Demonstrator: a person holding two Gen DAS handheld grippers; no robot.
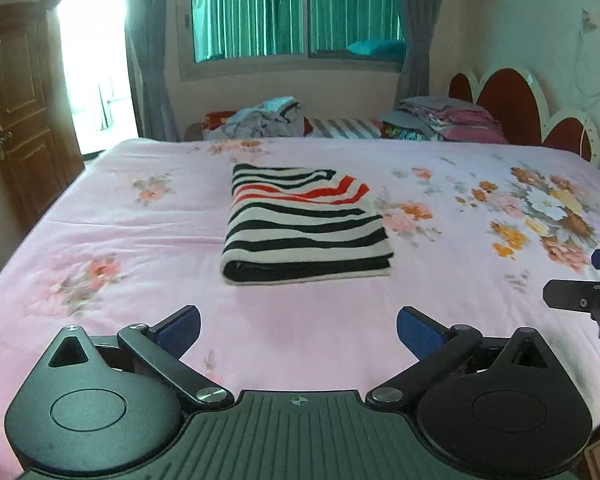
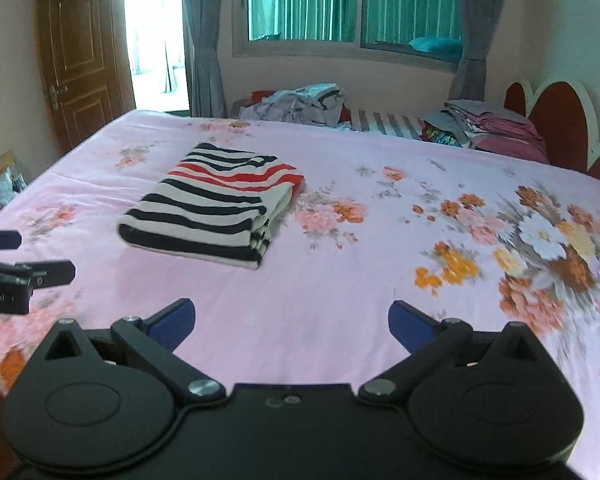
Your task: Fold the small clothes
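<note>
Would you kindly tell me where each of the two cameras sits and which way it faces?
Left wrist: on the left hand-held gripper, facing across the bed at the folded striped garment and window; own open fingers show, the right one's tip at the right edge.
Right wrist: on the right hand-held gripper, same way; garment sits left, left hand-held gripper's tip at the left edge.
Shared: garment, bed, window, clothes piles.

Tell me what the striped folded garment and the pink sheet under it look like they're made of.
Striped garment: probably a soft knit, matte; its folded edges look thick and rounded. Pink floral sheet: likely thin woven cotton or a blend, matte, lying flat with fine creases.
</note>
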